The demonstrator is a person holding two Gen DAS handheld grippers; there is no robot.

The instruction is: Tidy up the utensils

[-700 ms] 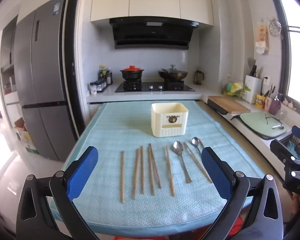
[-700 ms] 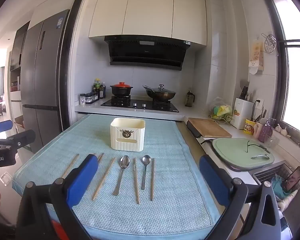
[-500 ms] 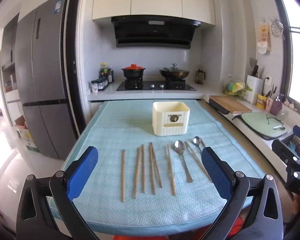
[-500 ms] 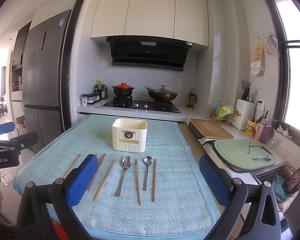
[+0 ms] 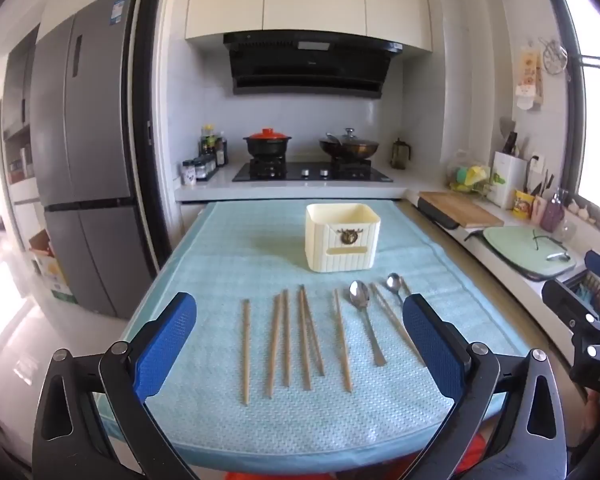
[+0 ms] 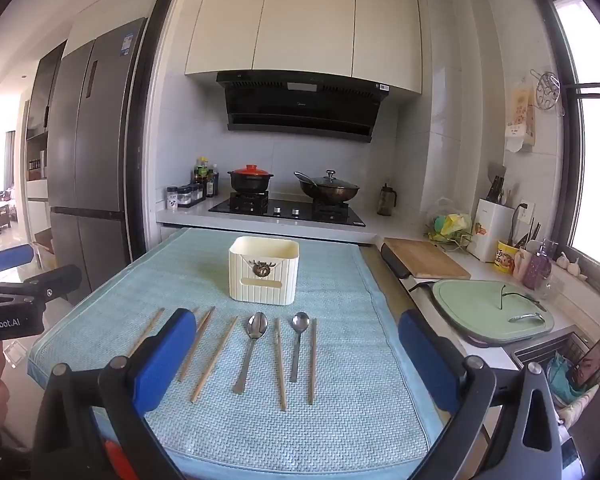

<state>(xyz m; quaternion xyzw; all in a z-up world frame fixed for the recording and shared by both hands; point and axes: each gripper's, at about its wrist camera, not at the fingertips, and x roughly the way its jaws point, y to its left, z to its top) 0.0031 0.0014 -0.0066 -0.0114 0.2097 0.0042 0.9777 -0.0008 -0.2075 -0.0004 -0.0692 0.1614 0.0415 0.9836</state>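
Both tongs, left (image 5: 300,334) and right (image 6: 290,352), gape empty above the bench; the right blue pad (image 5: 432,344) hides one wooden chopstick's (image 5: 390,318) near end and the small steel spoon's (image 5: 395,283) handle.

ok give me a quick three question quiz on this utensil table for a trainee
1. True or false: the cream holder already has a spoon in it.
2. How many spoons lie on the blue mat?
3. The right tongs are: A) shut on a chopstick B) open, holding nothing C) inside the holder.

Key:
1. False; the larger spoon, the smaller spoon and the chopsticks all lie on the mat in front of it.
2. Two.
3. B; the left tongs are open and empty too.
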